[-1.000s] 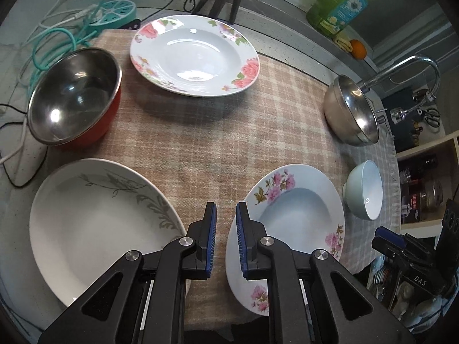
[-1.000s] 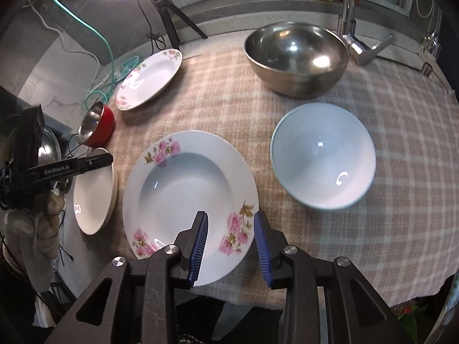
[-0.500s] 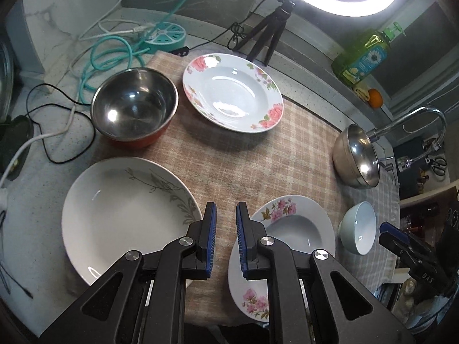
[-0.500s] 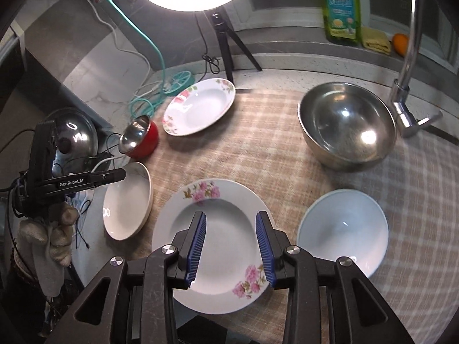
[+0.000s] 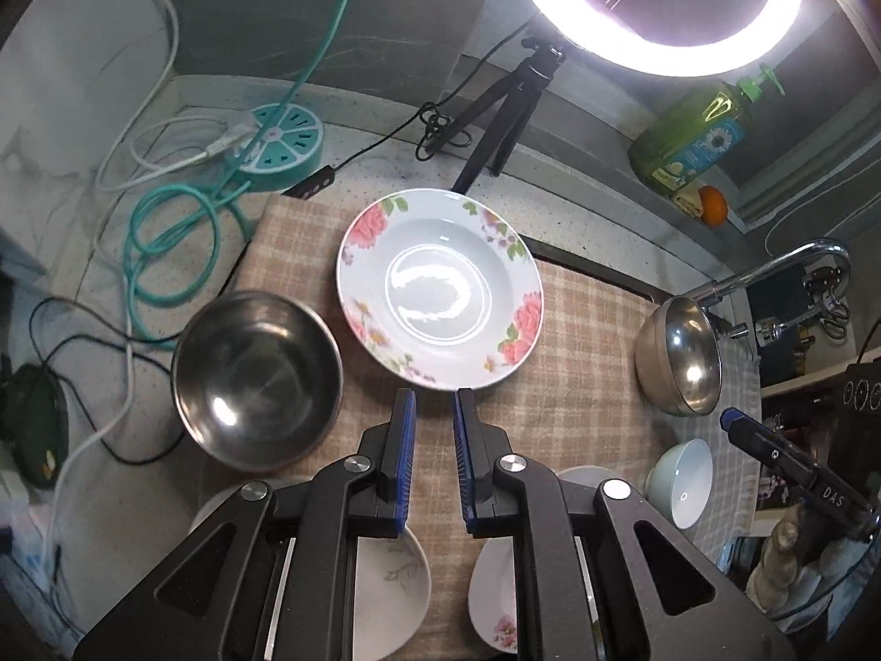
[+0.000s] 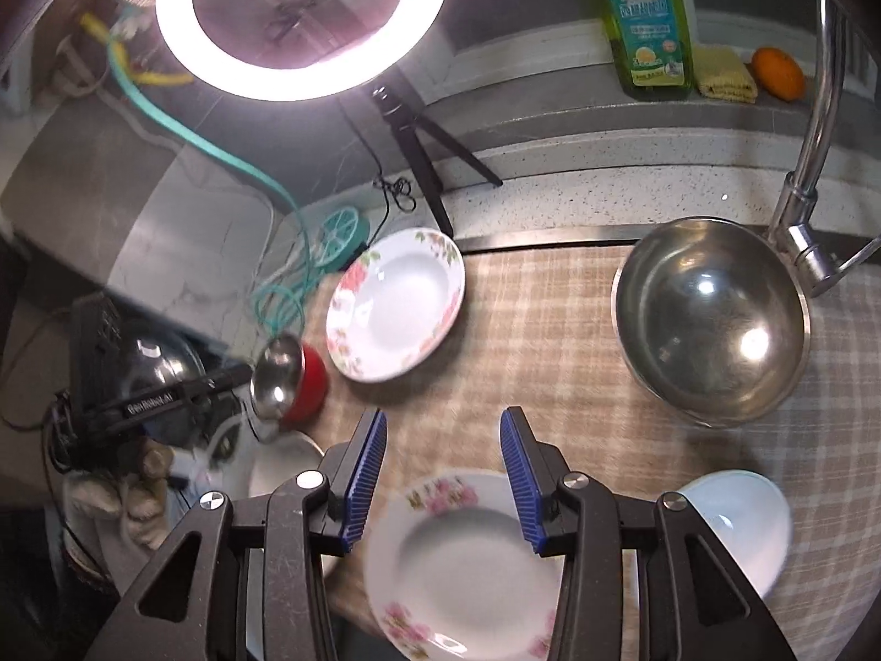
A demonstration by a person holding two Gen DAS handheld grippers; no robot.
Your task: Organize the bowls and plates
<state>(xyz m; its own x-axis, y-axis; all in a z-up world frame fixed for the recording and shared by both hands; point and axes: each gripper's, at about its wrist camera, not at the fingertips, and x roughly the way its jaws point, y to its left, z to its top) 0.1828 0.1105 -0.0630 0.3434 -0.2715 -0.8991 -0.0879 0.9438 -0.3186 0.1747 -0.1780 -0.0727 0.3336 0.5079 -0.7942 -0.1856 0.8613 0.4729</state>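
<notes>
My left gripper (image 5: 433, 407) hangs above the checked cloth (image 5: 583, 330), its jaws nearly together with nothing between them. Just beyond its tips lies the far floral plate (image 5: 440, 286); a red-sided steel bowl (image 5: 256, 380) stands to its left. Under it show a leaf-pattern white plate (image 5: 391, 578) and the near floral plate (image 5: 495, 606). My right gripper (image 6: 443, 424) is opening, empty, above the near floral plate (image 6: 462, 551). A pale blue bowl (image 6: 738, 523) and a large steel bowl (image 6: 710, 325) sit to its right.
A ring light (image 6: 303, 16) on a tripod (image 6: 418, 149) stands behind the cloth. Teal cable and a power strip (image 5: 281, 143) lie at the back left. A soap bottle (image 6: 647, 16), an orange (image 6: 779, 74) and a tap (image 6: 809, 165) line the back right.
Both grippers have risen and drawn back, so the ring light and back wall come into view. The right jaws have spread wider. The left jaws keep the same narrow gap.
</notes>
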